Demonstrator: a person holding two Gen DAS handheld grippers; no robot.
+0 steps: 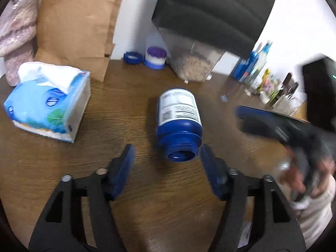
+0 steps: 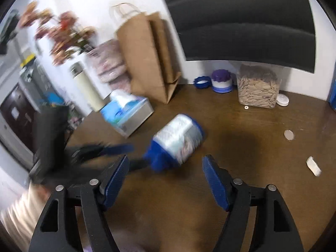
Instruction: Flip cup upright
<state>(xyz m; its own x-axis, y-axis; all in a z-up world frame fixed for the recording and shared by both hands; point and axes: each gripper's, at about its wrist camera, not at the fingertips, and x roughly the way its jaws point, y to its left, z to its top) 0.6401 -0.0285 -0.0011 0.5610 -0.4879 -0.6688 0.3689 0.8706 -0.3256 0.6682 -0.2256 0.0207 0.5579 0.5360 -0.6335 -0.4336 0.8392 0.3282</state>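
A blue bottle-shaped cup with a white label lies on its side on the brown wooden table, its open mouth facing my left gripper. That gripper is open, its blue fingers either side of the mouth and apart from it. In the right wrist view the cup is blurred and lies just beyond my open, empty right gripper. The right gripper also shows blurred at the right of the left wrist view, and the left gripper shows blurred at the left of the right wrist view.
A tissue box lies at the left, a brown paper bag behind it. A clear container of nuts, a purple-lidded jar and a blue ring stand by the wall. Bottles crowd the right. A coin and a white scrap lie on the table.
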